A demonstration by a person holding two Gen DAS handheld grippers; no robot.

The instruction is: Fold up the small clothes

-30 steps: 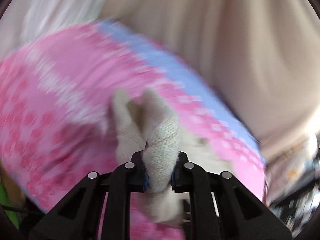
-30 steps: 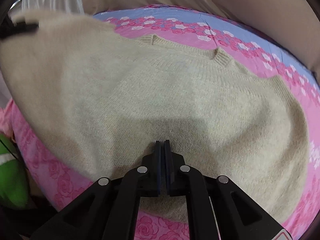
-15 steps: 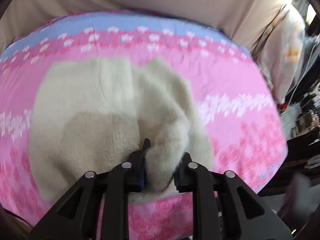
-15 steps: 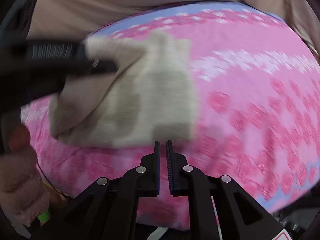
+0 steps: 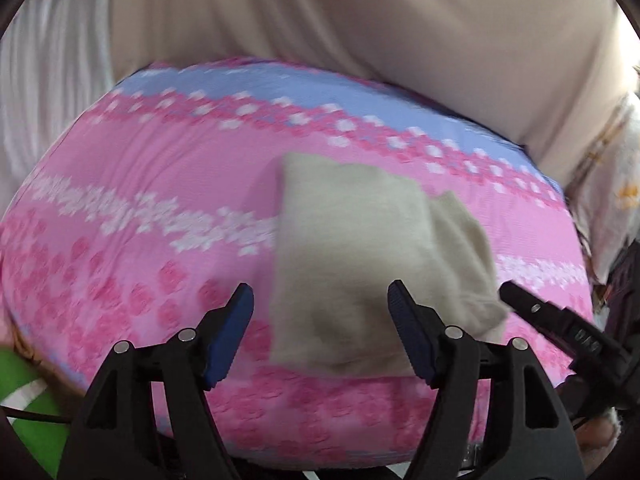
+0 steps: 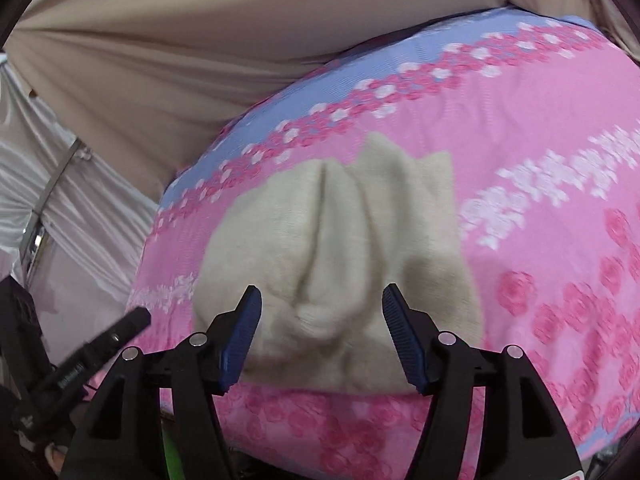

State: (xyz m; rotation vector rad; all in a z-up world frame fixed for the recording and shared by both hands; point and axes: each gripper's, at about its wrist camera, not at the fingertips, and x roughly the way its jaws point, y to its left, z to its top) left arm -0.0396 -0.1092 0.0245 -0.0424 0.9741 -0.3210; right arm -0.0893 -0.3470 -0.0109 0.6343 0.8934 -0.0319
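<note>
A cream knitted sweater, folded into a compact bundle (image 5: 352, 264), lies on a pink bedsheet printed with darker pink roses and white flower bands (image 5: 132, 184); a pale blue border strip (image 5: 280, 92) runs along the sheet's far edge, toward twelve o'clock; beyond it hangs a beige draped curtain (image 5: 360, 20), with a white pleated curtain (image 5: 44, 92) at ten o'clock.

In the left wrist view the bundle sits right of centre, its near edge close to the front edge of the sheet at six o'clock; a looser flap spills out toward three o'clock; the picture is blurred, so the fold lines are hard to read. The left gripper (image 5: 320, 304) has its black arms and blue pads spread wide and its jaws are opening; the right pad overlaps the bundle's near corner in the picture, the left pad stands over bare sheet, and neither pad presses the knit. A black finger of the other tool enters at four o'clock, just beside the flap.

In the right wrist view the sweater (image 6: 332, 248) lies dead ahead, with a deep crease running toward twelve o'clock and two small points at its far end. The right gripper (image 6: 320, 304) is likewise spread wide, jaws opening; the bundle's near end shows between the pads but is not clamped.
</note>
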